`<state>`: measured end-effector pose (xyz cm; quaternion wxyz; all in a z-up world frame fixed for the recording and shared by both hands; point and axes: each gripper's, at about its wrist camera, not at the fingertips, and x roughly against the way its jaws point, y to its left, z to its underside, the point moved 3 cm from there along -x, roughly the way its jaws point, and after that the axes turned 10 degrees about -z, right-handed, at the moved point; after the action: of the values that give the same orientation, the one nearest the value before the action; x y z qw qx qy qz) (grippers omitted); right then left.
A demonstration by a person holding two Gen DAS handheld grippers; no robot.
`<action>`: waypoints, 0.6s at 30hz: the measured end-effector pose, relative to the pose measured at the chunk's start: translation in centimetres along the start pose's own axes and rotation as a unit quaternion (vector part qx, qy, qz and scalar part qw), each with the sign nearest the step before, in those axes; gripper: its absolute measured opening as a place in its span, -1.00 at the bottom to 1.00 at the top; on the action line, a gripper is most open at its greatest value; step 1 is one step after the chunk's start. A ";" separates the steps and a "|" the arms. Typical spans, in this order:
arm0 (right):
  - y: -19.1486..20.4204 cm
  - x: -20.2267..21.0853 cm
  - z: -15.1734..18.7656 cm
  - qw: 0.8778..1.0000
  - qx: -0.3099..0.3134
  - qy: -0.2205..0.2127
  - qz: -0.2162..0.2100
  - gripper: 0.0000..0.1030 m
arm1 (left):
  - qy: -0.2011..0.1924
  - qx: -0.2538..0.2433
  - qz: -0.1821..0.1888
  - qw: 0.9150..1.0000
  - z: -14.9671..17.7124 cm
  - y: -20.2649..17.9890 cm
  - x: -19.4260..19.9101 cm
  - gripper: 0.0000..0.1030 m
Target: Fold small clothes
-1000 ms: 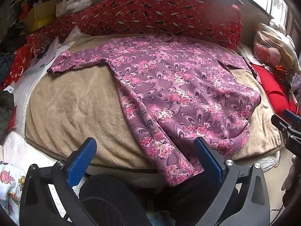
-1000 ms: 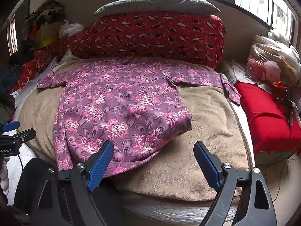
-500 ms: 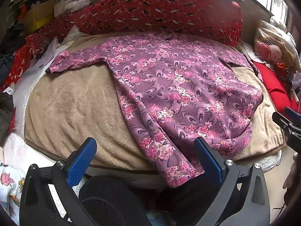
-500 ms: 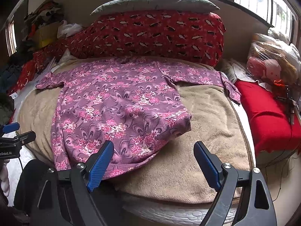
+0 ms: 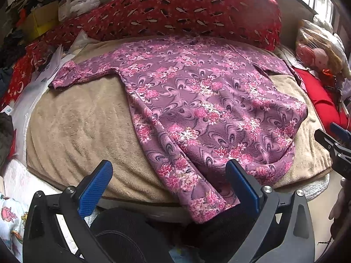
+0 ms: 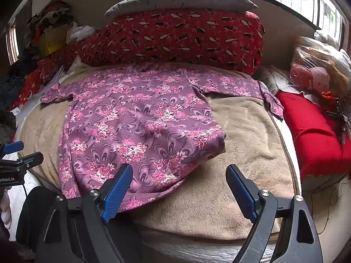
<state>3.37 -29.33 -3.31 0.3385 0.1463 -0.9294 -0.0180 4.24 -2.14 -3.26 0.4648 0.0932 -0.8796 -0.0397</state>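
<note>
A purple dress with pink flowers (image 5: 197,100) (image 6: 136,122) lies spread on a tan blanket (image 5: 79,127) (image 6: 245,153) over the bed, both sleeves out to the sides. Its hem hangs over the bed's near edge. My left gripper (image 5: 169,182) hovers open just before that hem, its right finger over the cloth's lower edge. My right gripper (image 6: 179,186) is open too, above the hem's right part and the bare blanket. Each gripper shows at the edge of the other's view. Nothing is held.
A long red patterned bolster (image 6: 186,37) with a grey pillow (image 6: 179,0) on it runs along the back. A red cushion (image 6: 311,131) and a bagged doll (image 6: 311,79) lie to the right. Papers and piled clothes (image 5: 33,70) crowd the left. A dark knee (image 5: 122,236) sits below.
Both grippers have crept a little forward toward the bed, so the dress looks slightly nearer. The dress itself has not moved, and both grippers stay open.
</note>
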 end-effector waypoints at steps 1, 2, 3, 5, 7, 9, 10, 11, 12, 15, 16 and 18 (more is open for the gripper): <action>0.0 -0.1 0.0 1.000 0.000 0.001 0.000 0.71 | 0.001 0.000 0.000 1.000 -0.1 -0.1 -0.1 1.00; 0.0 -0.2 -0.1 1.000 -0.001 0.001 -0.001 0.71 | 0.002 -0.001 0.000 1.000 -0.1 -0.1 -0.1 1.00; -0.1 -0.3 -0.1 1.000 -0.001 0.001 -0.001 0.71 | 0.003 -0.001 0.000 1.000 -0.1 -0.2 -0.2 1.00; -0.1 -0.3 -0.1 1.000 -0.001 0.001 -0.001 0.71 | 0.005 -0.001 0.000 1.000 -0.2 -0.2 -0.3 1.00; -0.1 -0.5 -0.2 1.000 -0.001 0.002 -0.003 0.71 | 0.006 -0.002 -0.001 1.000 -0.2 -0.3 -0.5 1.00; -0.1 -0.7 -0.3 1.000 0.001 0.002 -0.003 0.71 | 0.009 -0.001 -0.001 1.000 -0.3 -0.3 -0.6 1.00; -0.1 -0.8 -0.4 1.000 0.001 0.002 -0.003 0.71 | 0.010 -0.001 -0.001 1.000 -0.3 -0.3 -0.7 1.00; -0.1 -0.9 -0.5 1.000 0.002 0.003 -0.003 0.71 | 0.011 0.000 0.000 1.000 -0.4 -0.3 -0.7 1.00; -0.1 -1.0 -0.6 1.000 0.002 0.003 -0.004 0.71 | 0.011 0.000 -0.001 1.000 -0.4 -0.3 -0.8 1.00; -0.1 -1.1 -0.7 1.000 0.003 0.003 -0.004 0.71 | 0.013 -0.001 -0.001 1.000 -0.6 -0.4 -0.9 1.00; -0.1 -1.1 -0.7 1.000 0.004 0.003 -0.004 0.71 | 0.014 -0.001 -0.001 1.000 -0.6 -0.5 -1.0 1.00; -0.1 -1.3 -0.8 1.000 0.004 0.004 -0.004 0.71 | 0.014 -0.001 -0.001 1.000 -0.6 -0.5 -1.1 1.00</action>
<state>4.80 -29.03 -3.53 0.3411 0.1516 -0.9276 -0.0152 5.39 -2.42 -3.86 0.4775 0.0939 -0.8727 -0.0400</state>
